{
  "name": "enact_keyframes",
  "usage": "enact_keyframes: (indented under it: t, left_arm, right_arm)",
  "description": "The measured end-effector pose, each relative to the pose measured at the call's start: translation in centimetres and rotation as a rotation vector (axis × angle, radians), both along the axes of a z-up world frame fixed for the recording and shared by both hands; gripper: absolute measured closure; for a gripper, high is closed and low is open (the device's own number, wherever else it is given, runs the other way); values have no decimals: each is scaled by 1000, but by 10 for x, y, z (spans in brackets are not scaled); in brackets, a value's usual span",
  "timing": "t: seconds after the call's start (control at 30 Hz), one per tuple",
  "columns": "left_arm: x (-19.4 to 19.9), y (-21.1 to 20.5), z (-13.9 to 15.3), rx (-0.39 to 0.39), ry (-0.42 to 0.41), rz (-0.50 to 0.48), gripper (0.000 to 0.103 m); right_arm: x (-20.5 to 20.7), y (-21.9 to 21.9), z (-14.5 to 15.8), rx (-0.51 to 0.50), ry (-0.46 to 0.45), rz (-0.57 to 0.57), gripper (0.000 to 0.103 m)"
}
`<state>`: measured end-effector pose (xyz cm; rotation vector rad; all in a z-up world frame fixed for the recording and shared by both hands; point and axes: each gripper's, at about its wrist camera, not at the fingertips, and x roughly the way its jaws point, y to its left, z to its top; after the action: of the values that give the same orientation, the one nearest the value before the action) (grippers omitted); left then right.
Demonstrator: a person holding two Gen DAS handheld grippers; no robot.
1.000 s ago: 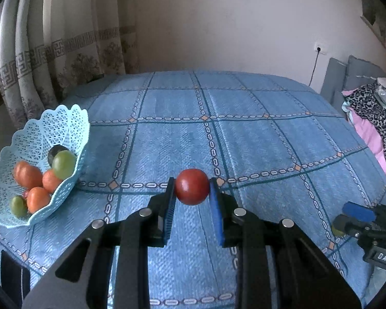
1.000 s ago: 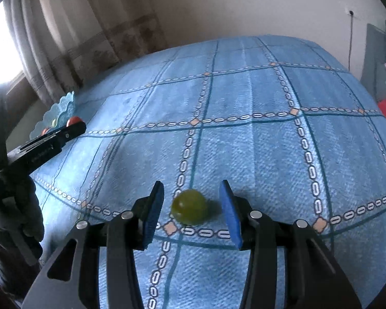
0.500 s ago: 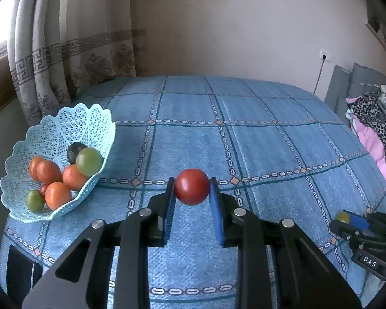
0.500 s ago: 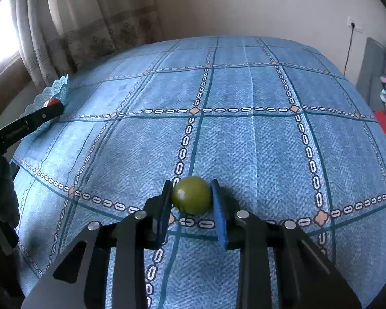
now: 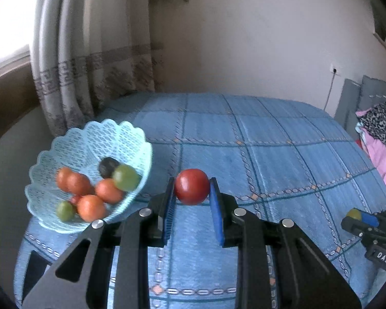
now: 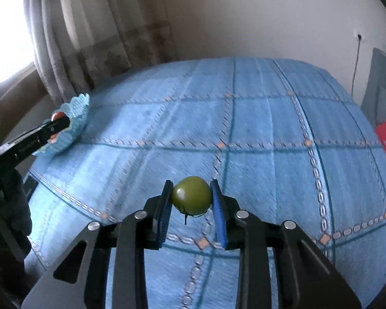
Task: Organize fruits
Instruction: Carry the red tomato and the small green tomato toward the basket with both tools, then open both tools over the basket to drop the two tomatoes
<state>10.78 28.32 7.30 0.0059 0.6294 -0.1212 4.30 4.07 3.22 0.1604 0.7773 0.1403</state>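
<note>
Pale teal lattice basket [image 5: 51,154] sits ahead-left of the left gripper [image 5: 192,195], on the bed edge by the curtain [image 5: 64,72]; inside it orange fruits [image 5: 108,190], two green ones [image 5: 124,177] and a dark one [image 5: 106,166], blurred; left gripper clamps a red tomato [image 5: 191,190] between its blue pads [image 5: 216,216], tomato held off the blue quilt [image 5: 270,154], just right of the basket rim; far right of that view the right gripper [image 5: 360,217] shows small, a yellow-green bit between its tips; in the right wrist view the right gripper [image 6: 192,195] pinches a green tomato [image 6: 191,197], stem end down, above the quilt [image 6: 270,128]; the left gripper [image 6: 58,125] is far left of it, red fruit at its tip, touching or in front of the basket [image 6: 77,110], cannot tell which; clothes [image 5: 380,134] lie at the far right.
</note>
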Motion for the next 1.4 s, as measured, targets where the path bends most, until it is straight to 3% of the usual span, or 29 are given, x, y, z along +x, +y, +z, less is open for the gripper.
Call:
enact_keyframes:
  t: [0.6,0.93,1.13,1.4]
  left_arm:
    - [-2,69,30,-14,-94,144,77]
    - [1,113,38,-56,-103,215,77]
    - [12,142,36,-97,-85,253,77]
    - [27,166,21,-116,-34,277,77]
  right_arm:
    - [34,97,73,-42,-133,173,74]
    - [72,129,108,72,-156,200,74]
    - [87,163,113,77,-153,243,74]
    - [114,209,98,63,-99,287,74]
